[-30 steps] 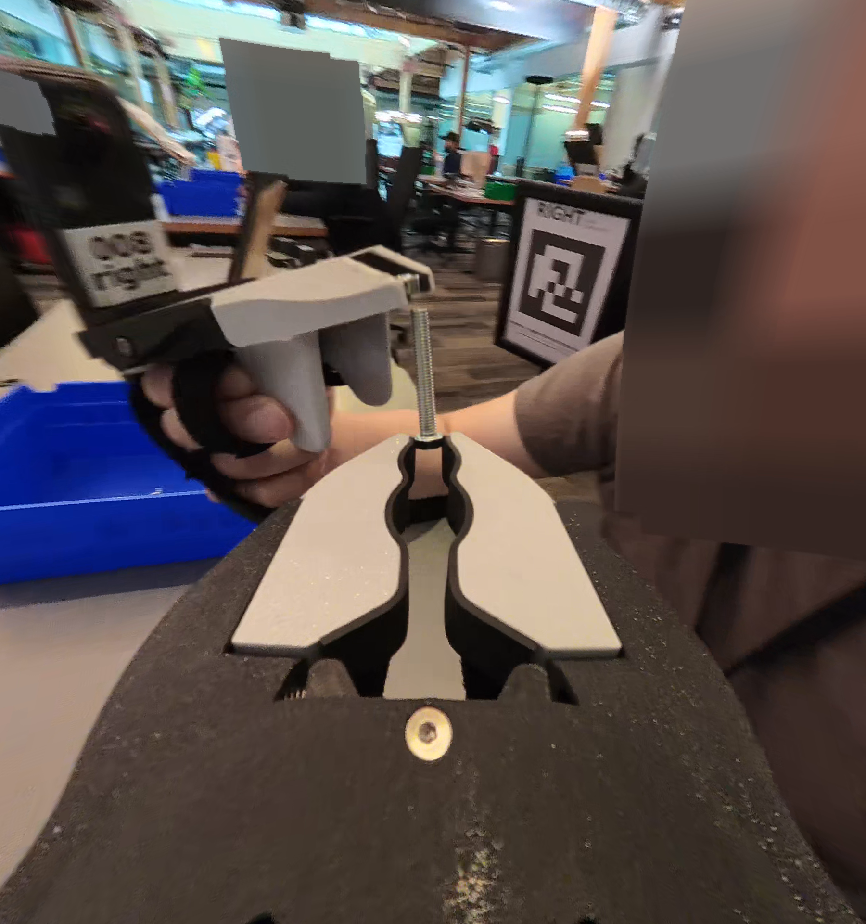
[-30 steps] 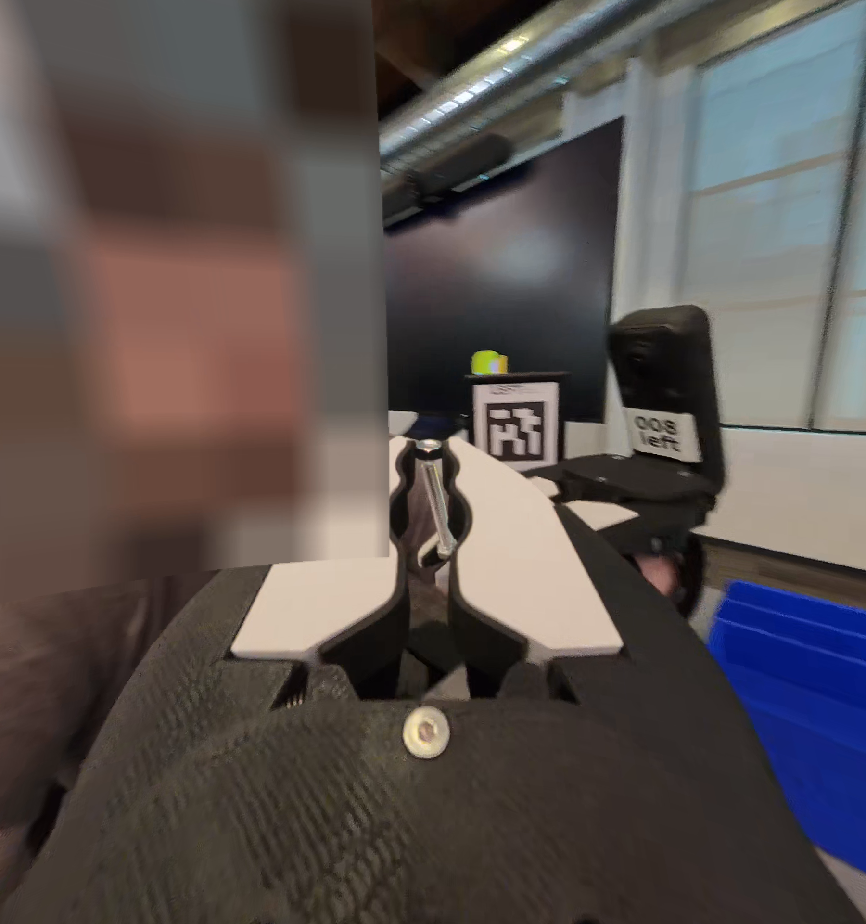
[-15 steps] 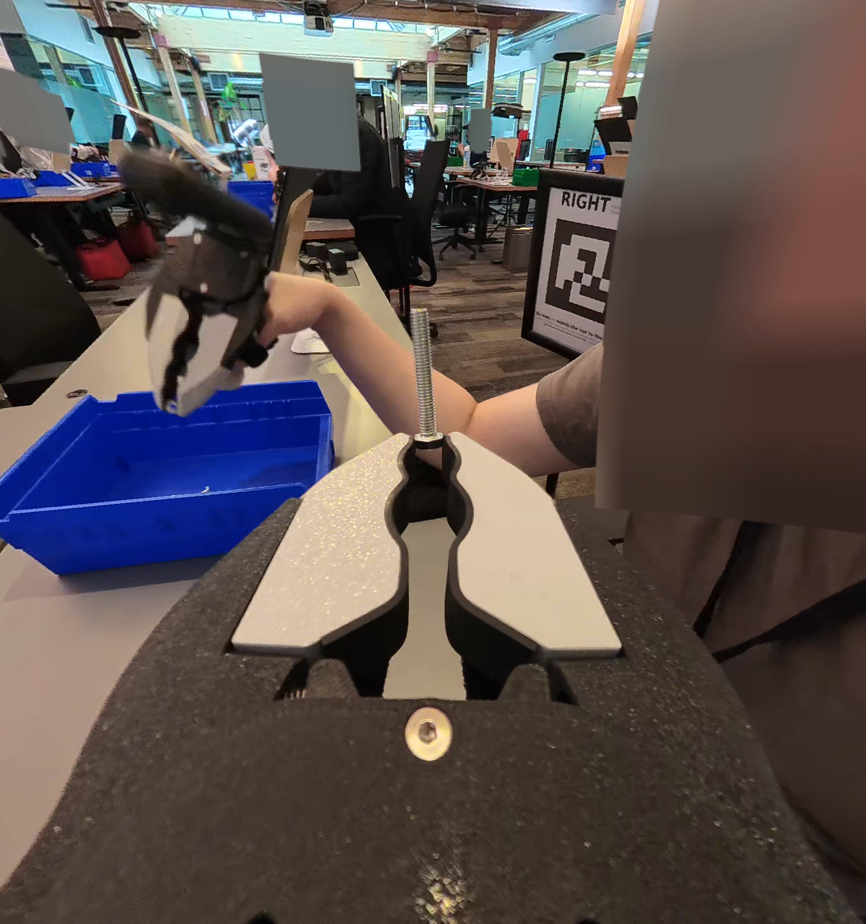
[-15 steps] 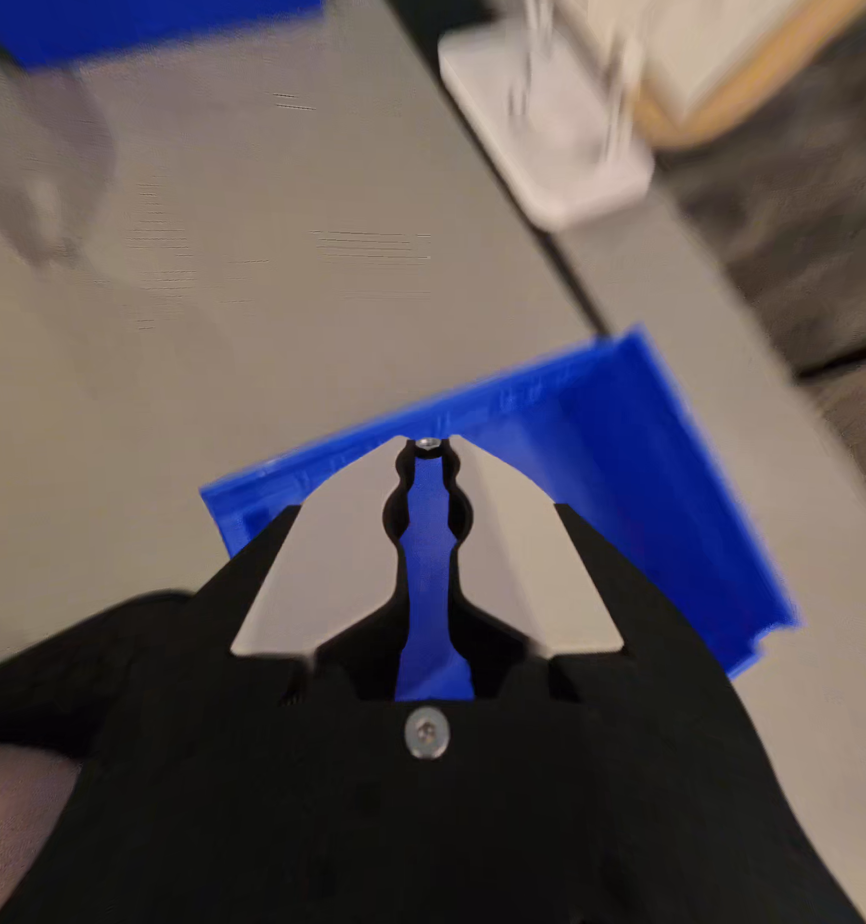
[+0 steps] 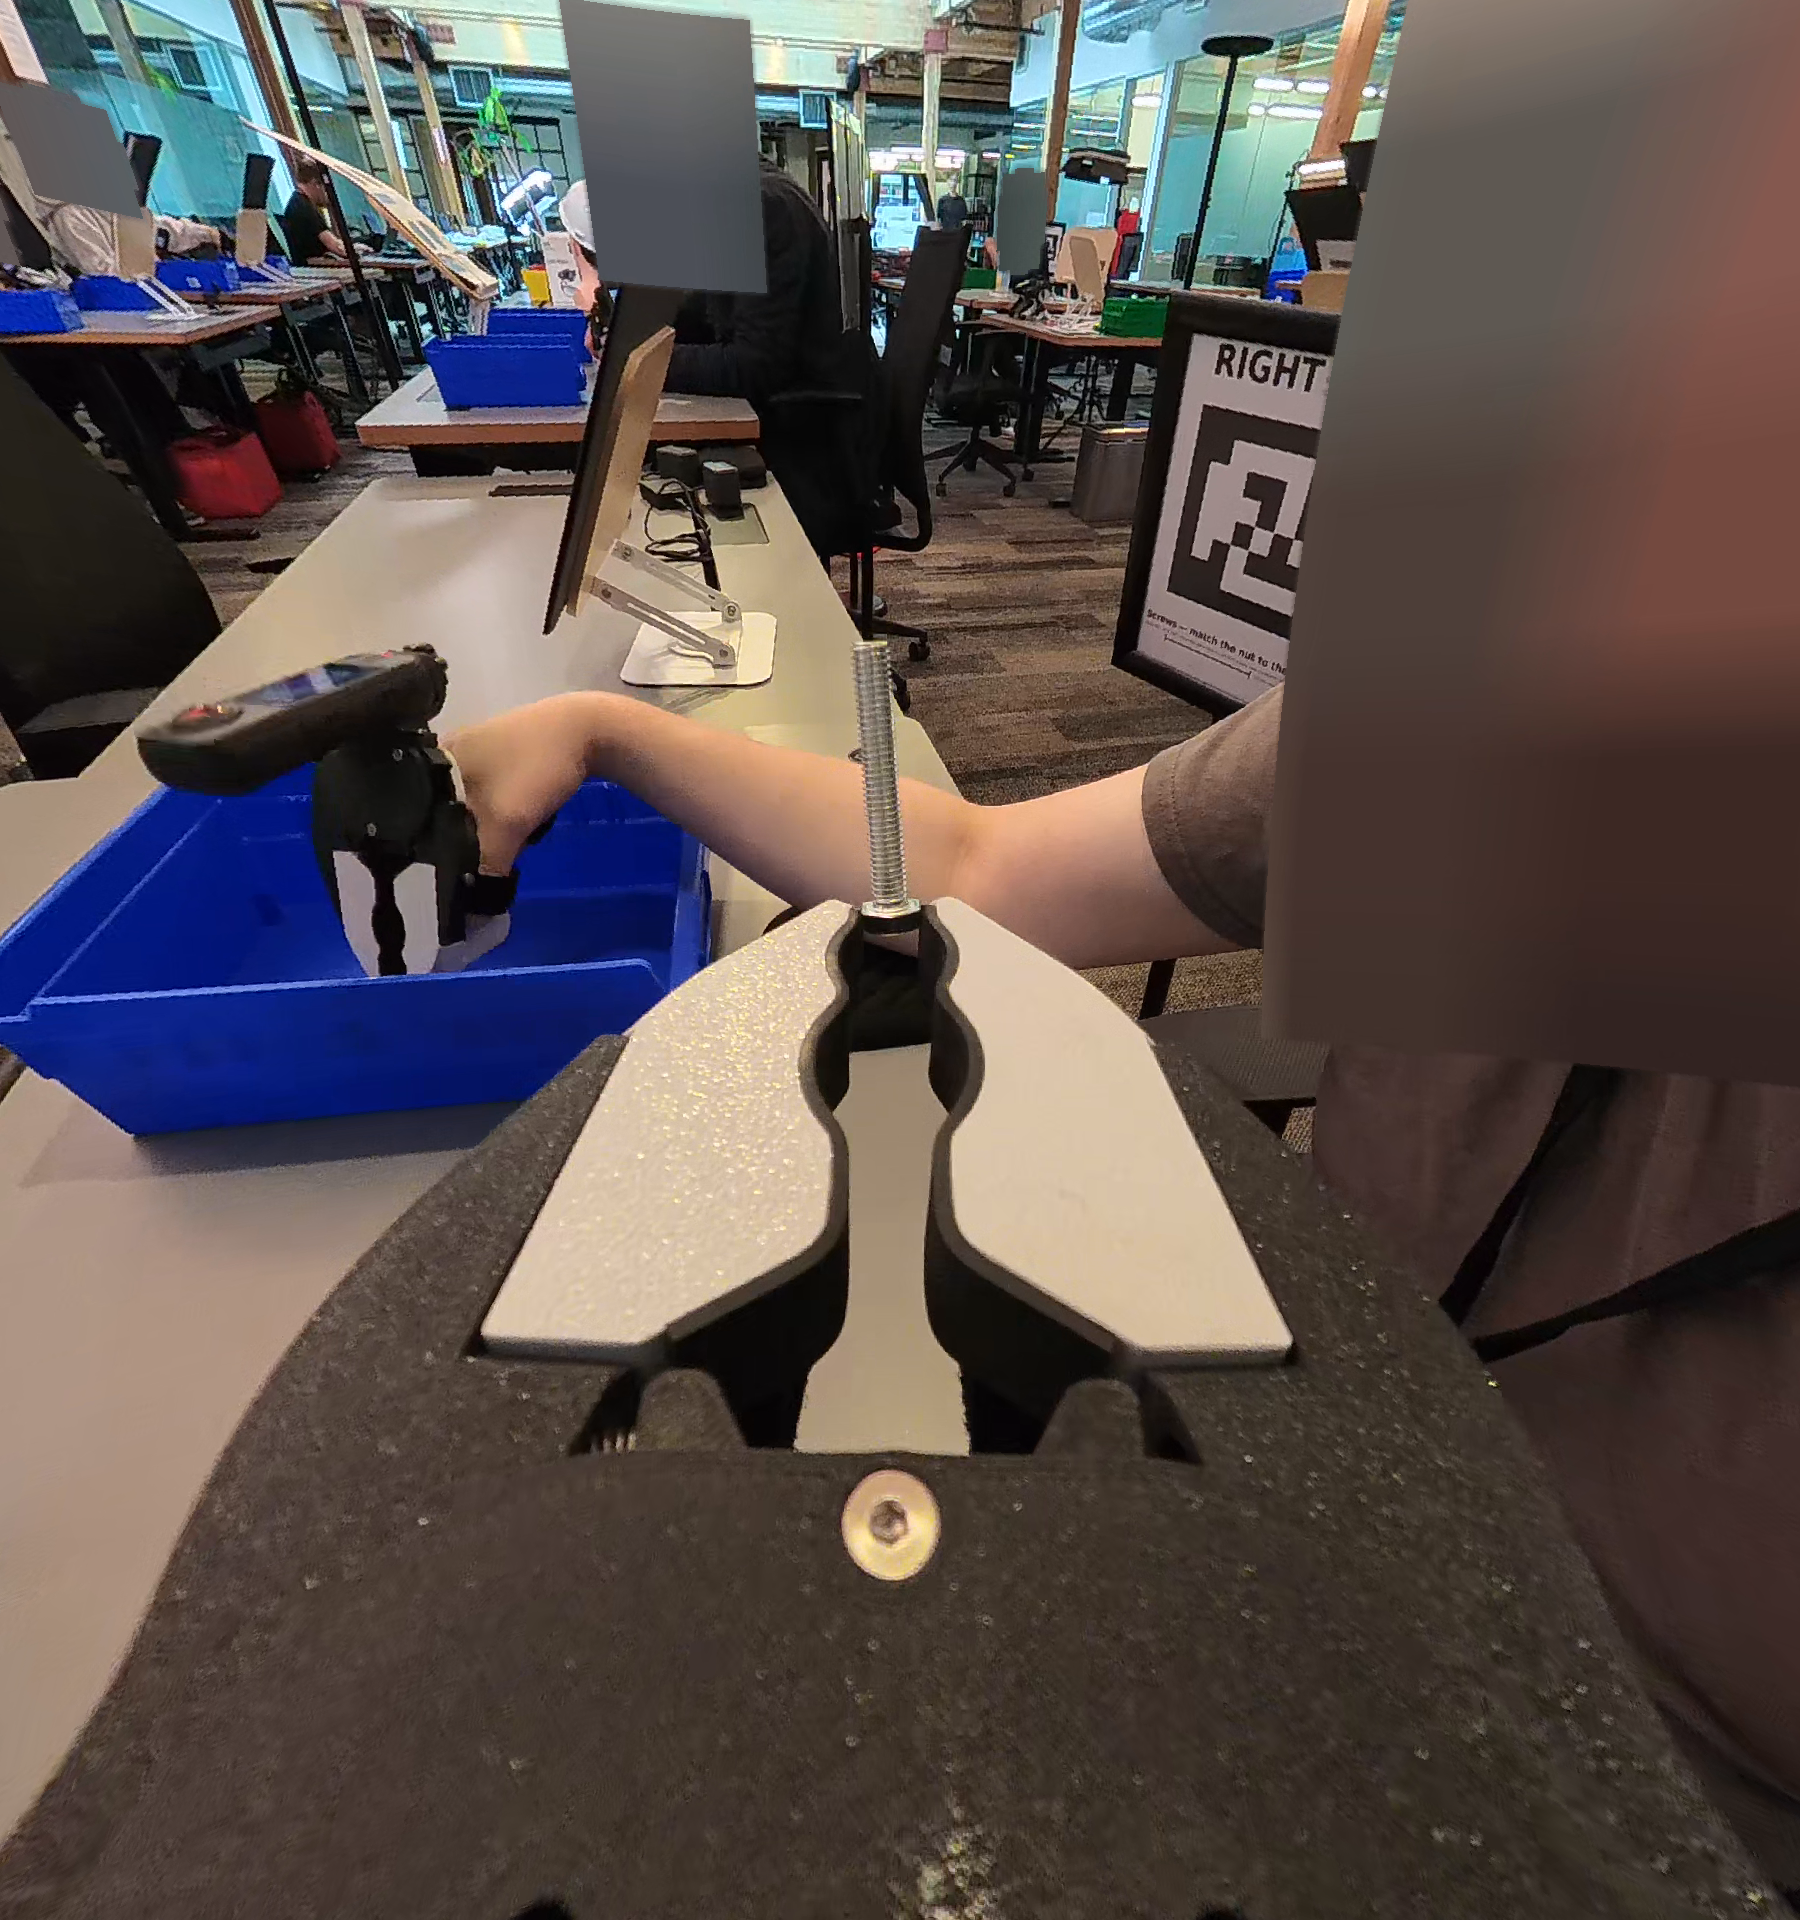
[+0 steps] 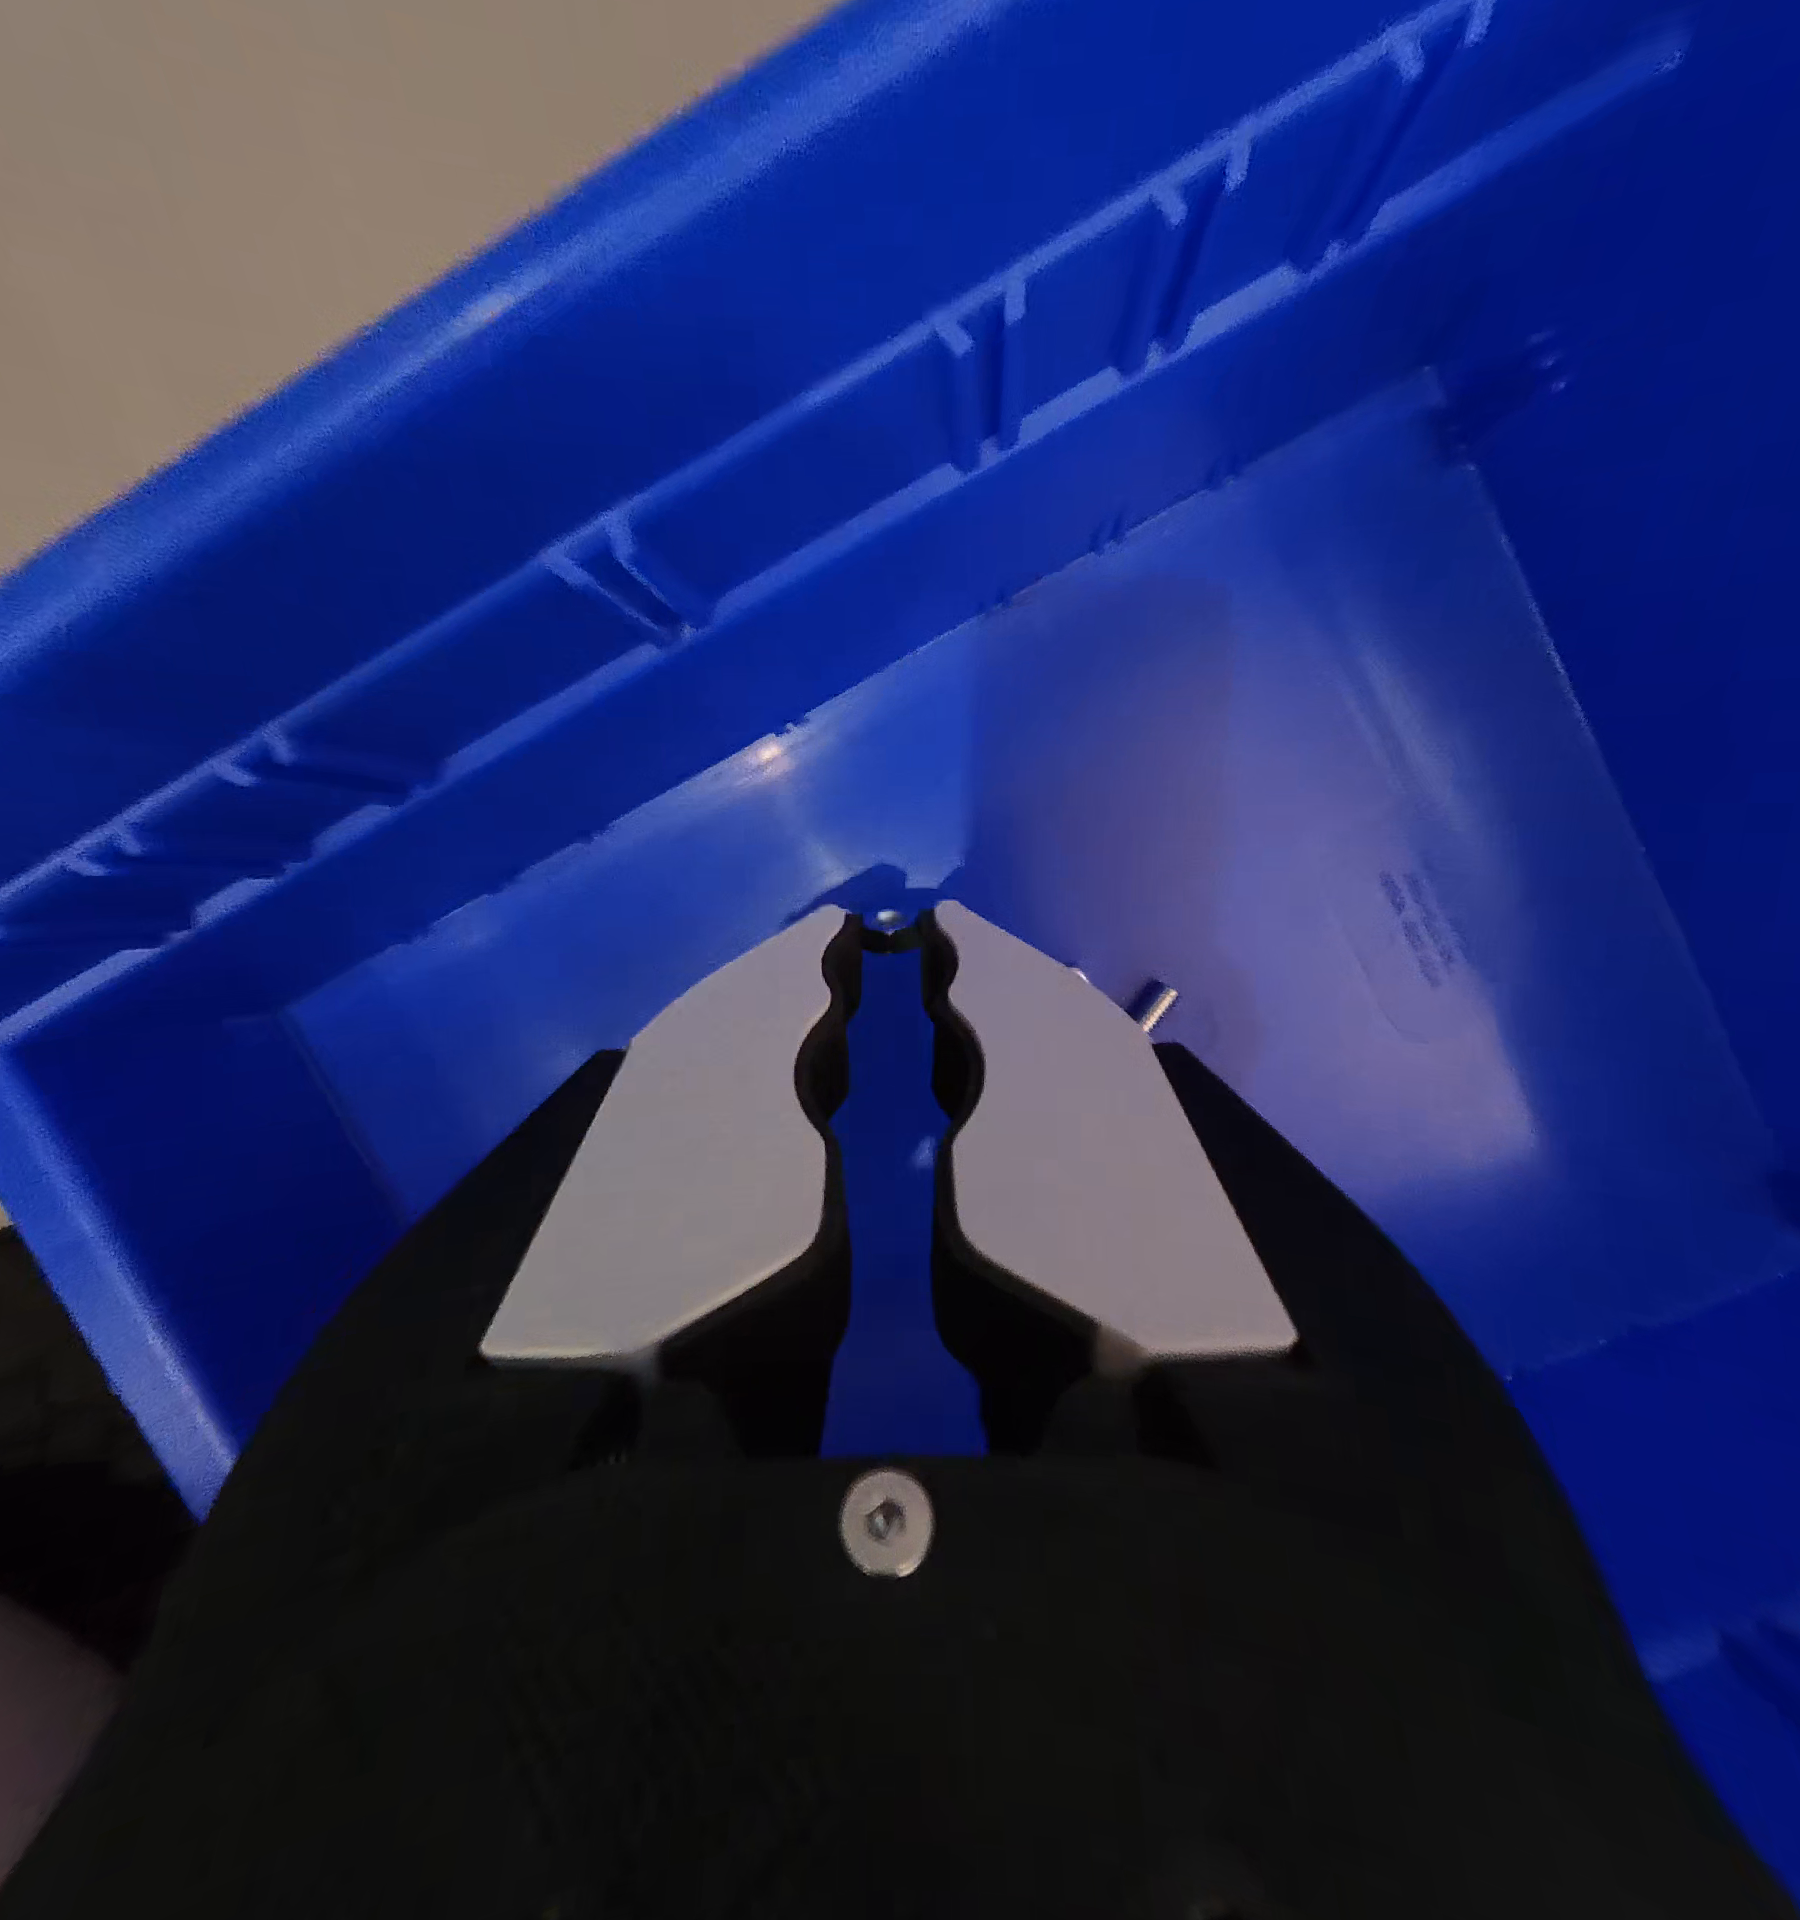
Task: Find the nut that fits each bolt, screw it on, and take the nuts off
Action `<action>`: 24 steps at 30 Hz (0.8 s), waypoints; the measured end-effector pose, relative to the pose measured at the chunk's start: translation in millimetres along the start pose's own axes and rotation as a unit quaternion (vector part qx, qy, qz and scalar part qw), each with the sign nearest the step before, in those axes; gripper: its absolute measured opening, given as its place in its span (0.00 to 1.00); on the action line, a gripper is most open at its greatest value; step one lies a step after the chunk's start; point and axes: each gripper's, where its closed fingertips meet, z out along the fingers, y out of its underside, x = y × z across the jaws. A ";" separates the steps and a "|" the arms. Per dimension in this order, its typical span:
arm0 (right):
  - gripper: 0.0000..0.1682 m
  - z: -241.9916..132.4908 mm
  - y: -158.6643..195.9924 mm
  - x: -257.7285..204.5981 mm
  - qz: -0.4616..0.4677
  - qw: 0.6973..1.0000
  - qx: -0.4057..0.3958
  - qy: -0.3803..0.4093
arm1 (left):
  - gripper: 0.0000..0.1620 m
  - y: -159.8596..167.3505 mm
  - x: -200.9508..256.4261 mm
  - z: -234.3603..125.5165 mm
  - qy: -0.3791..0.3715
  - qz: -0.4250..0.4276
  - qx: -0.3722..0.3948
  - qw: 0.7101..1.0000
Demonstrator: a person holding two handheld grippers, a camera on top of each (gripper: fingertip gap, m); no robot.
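1. The left gripper is pinching the head end of a long threaded bolt at its fingertips. The bolt stands upright, its bare thread rising straight above the tips with no nut on it.

2. The right gripper is pressed together on a small silvery nut, held at the very tips with only a sliver showing. Its fingers point down into a blue plastic bin, the tips close to the bin floor near an inner corner. Whether the nut touches the floor I cannot tell.

3. In the left wrist view the right gripper sits well off to the left of the bolt and lower, its fingers dipped below the rim of the blue plastic bin on the grey table.

4. Just to the right of the right gripper's fingers, a small metal piece lies on the bin floor; it is too small to say whether it is a nut or a bolt end.

5. Judgement: the step in hand looks like taking a nut off, with the removed nut being put away in the bin.

6. The next move probably calls for spreading the right fingers so the nut drops, then lifting clear of the bin wall. The left gripper should keep the bolt steady and upright for the next nut.
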 end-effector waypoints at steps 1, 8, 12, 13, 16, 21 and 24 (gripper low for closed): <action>0.08 2.7 3.2 1.5 -0.001 1.000 -0.011 0.003 | 0.06 0.1 0.5 0.1 0.000 0.001 -0.001 1.000; 0.15 -21.4 -2.9 5.1 -0.004 0.999 0.009 0.040 | 0.06 -1.6 -0.3 -2.2 -0.005 -0.001 0.001 1.000; 0.15 -86.4 -42.8 -1.8 -0.040 0.985 0.117 0.122 | 0.06 0.0 -12.1 -4.5 -0.042 0.000 -0.004 0.999; 0.14 -105.5 -57.1 -8.6 -0.054 0.976 0.153 0.143 | 0.06 1.3 -16.8 -4.7 -0.055 0.001 -0.006 0.998; 0.14 -160.2 -111.0 -50.3 -0.100 0.939 0.288 0.160 | 0.06 4.1 -33.3 -6.2 -0.101 -0.003 -0.005 0.995; 0.14 -214.7 -193.6 -188.5 -0.168 0.842 0.508 -0.070 | 0.06 4.1 -50.2 -10.2 -0.142 -0.014 0.015 0.990; 0.14 -205.6 -214.6 -240.0 -0.174 0.817 0.520 -0.176 | 0.06 3.3 -54.3 -12.3 -0.152 -0.017 0.023 0.988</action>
